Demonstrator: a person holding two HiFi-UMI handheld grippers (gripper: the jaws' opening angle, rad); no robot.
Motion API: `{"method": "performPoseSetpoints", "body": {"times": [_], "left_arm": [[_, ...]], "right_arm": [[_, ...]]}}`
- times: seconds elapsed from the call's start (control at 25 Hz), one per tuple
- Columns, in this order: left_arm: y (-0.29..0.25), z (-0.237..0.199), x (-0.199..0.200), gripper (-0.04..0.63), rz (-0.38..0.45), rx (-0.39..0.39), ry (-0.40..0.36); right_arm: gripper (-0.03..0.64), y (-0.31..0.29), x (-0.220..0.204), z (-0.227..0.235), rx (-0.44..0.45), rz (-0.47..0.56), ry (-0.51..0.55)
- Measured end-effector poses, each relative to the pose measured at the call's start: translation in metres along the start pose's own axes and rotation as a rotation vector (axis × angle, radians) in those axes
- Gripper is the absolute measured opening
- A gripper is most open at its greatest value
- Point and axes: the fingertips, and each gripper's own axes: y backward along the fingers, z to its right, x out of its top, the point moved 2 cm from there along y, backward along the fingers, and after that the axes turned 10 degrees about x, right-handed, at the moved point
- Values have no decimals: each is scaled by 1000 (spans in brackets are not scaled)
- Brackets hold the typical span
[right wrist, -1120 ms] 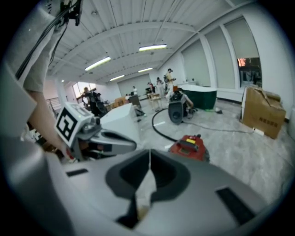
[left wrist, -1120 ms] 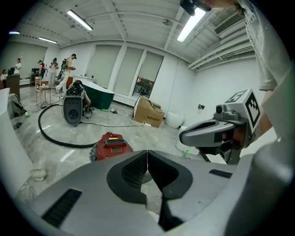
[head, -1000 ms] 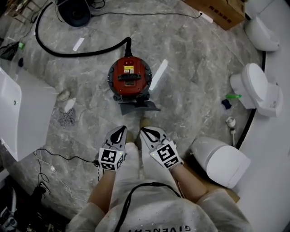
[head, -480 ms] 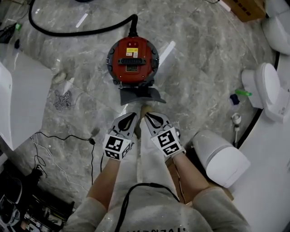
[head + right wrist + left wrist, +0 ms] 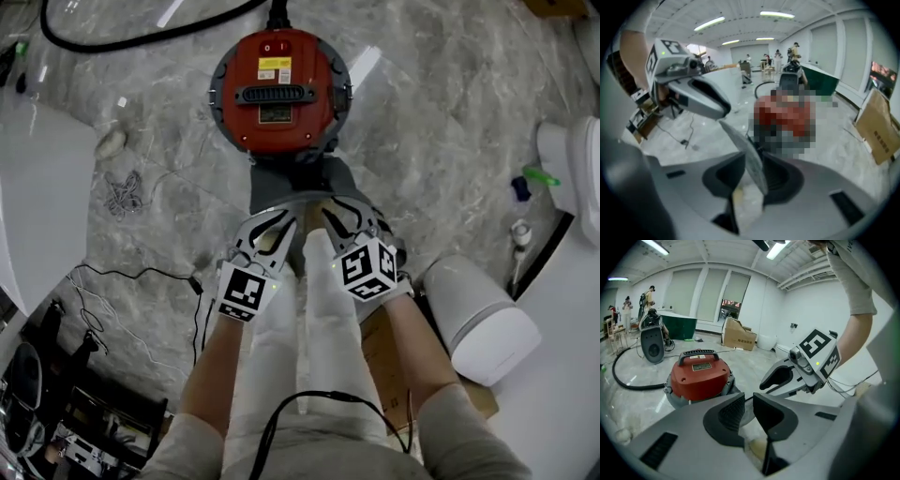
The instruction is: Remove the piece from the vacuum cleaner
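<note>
Lower and further forward than a second ago, both grippers: then back over the knees and well short of the vacuum cleaner (image 5: 279, 89), now right at its near side. Larger and higher in the head view as well, that red drum, with the black hose (image 5: 112, 42) leaving its far side and curving off to the left.

Left gripper (image 5: 272, 225): pressed shut a second ago, jaws just now parted to a narrow slit. Nothing gripped, only floor (image 5: 150, 178) and a pale blur showing through the gap. Tips at the left near corner of the grey piece (image 5: 292, 178); touching or not, hard to tell.

Grey piece: flat and dark, low on the floor, butted against the near foot of the vacuum cleaner, not yet off it.

Right gripper (image 5: 349, 214): also shut a second ago, jaws just now spread much wider than the left pair. A thin grey edge of the piece upright between them, close against one pad, with a clear gap to the other, so not clamped.

Containers next. Vacuum cleaner drum closed under its red lid, handle across the top, inside hidden. In the left gripper view, a cardboard box (image 5: 738, 335) by the far wall, flaps up, contents out of sight. At far right of the head view, a white toilet (image 5: 483, 323) on its side.
</note>
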Motion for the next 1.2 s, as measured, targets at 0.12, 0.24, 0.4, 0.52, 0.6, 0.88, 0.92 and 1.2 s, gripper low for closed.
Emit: {"method": "performPoseSetpoints", "body": {"times": [0.12, 0.24, 0.4, 0.52, 0.6, 0.88, 0.92, 1.2], "left_arm": [[-14, -5, 0, 91, 21, -12, -96], [-30, -8, -10, 115, -1, -31, -189], [-50, -1, -26, 157, -60, -118, -302], [-57, 5, -42, 191, -129, -140, -431], [-58, 8, -51, 219, -165, -128, -500], [-74, -2, -88, 229, -365, -34, -594], [-76, -5, -91, 227, -388, -9, -608], [-77, -17, -87, 35, -392, 58, -460]], "right_arm": [[112, -11, -13, 5, 11, -63, 84], [121, -20, -24, 10, 33, -100, 130], [127, -29, -32, 18, 10, -134, 191], [127, -37, -33, 20, 19, -131, 190], [127, -43, -33, 18, 29, -145, 221], [126, -53, -29, 16, -49, -198, 356], [121, -52, -28, 15, -57, -193, 356], [49, -47, -27, 13, -104, -164, 390]]}}
